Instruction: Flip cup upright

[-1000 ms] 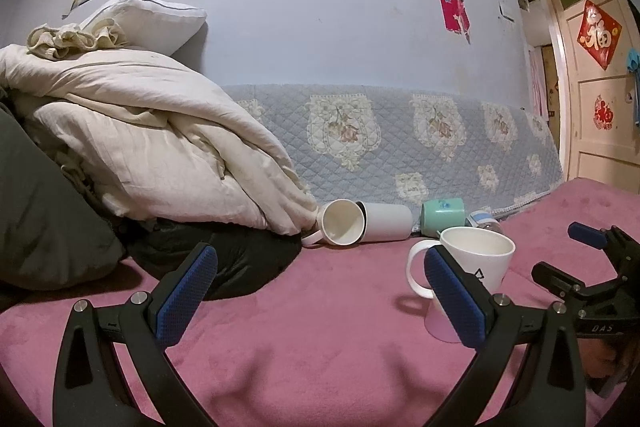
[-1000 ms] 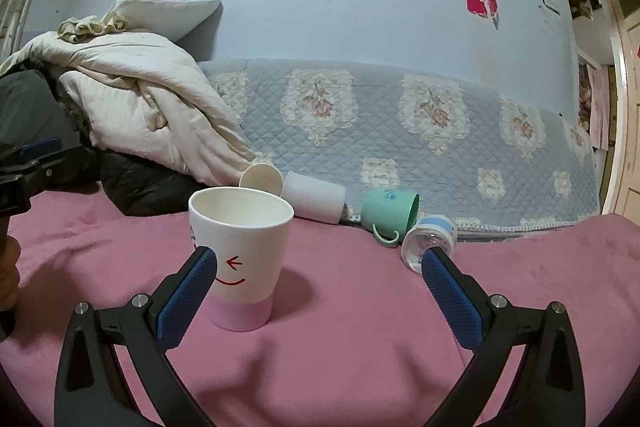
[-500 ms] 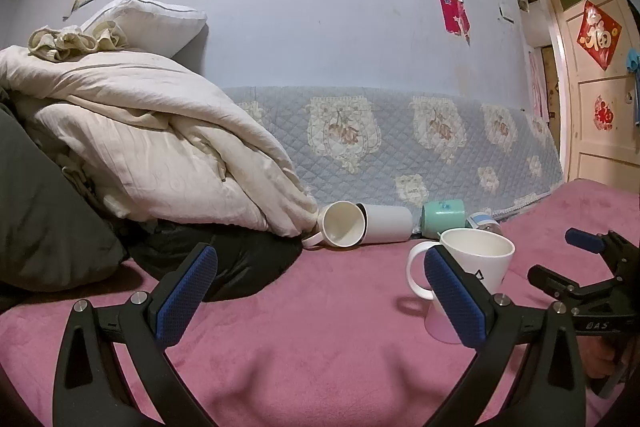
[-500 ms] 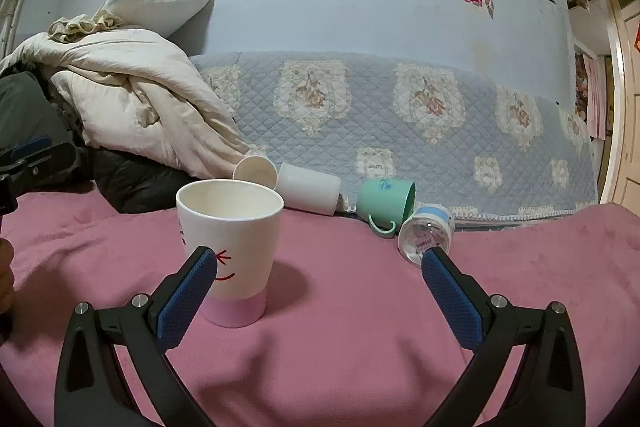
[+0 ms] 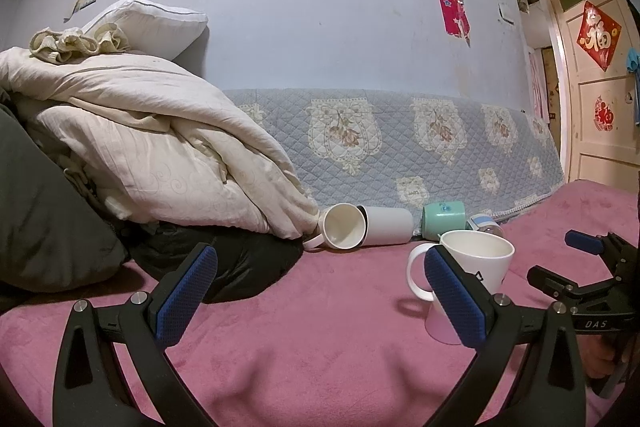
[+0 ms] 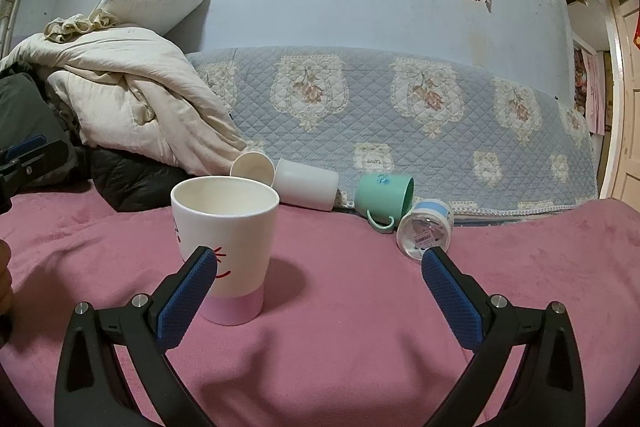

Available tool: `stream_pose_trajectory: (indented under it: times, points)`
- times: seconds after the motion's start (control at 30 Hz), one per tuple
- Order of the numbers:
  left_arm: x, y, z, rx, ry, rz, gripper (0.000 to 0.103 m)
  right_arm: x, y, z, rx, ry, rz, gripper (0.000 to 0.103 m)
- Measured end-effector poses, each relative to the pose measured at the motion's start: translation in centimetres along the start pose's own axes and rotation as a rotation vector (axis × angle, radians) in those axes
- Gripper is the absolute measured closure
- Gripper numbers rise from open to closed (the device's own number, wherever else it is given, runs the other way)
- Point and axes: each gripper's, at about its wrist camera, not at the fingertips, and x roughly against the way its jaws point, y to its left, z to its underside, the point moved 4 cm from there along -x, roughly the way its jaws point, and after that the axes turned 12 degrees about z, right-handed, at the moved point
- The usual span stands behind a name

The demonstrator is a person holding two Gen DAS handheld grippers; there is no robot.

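- Right now your right gripper (image 6: 319, 289) is spread wide with nothing between its blue pads, hanging low over the pink blanket (image 6: 340, 327).
- Just past its left finger the white cup (image 6: 226, 243) stands upright on the blanket, mouth up, pink band at its base and a red smile drawn on its side; the finger's tip overlaps the cup in that view, but you cannot tell whether they touch.
- Your left gripper (image 5: 320, 291) is just as wide open and holds nothing.
- From the left camera the same cup (image 5: 472, 267) sits behind that gripper's right finger, its handle pointing left, and the right gripper (image 5: 576, 267) shows at the far right edge beside it.
- Farther back, along the foot of the quilted blue cover (image 6: 400, 107), two white mugs (image 6: 280, 181) lie on their sides, the open mouth of one facing the cameras and the other touching it.
- Beside them a green mug (image 6: 384, 197) lies tipped over with its handle down.
- Near the green mug a clear jar (image 6: 426, 229) with a blue band lies on its side, bottom toward the right camera.
- Off to the left, a cream duvet (image 5: 140, 147) is heaped up with a pillow (image 5: 148, 27) on top, and a dark jacket (image 5: 224, 267) lies under its edge.
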Motion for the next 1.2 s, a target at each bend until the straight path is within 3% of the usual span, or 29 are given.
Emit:
stream_pose_trajectory:
  times: [1.2]
  points:
    - [-0.82, 0.63, 0.36, 0.014, 0.047, 0.004, 0.0, -0.03, -0.08, 0.07, 0.0, -0.002, 0.002, 0.0]
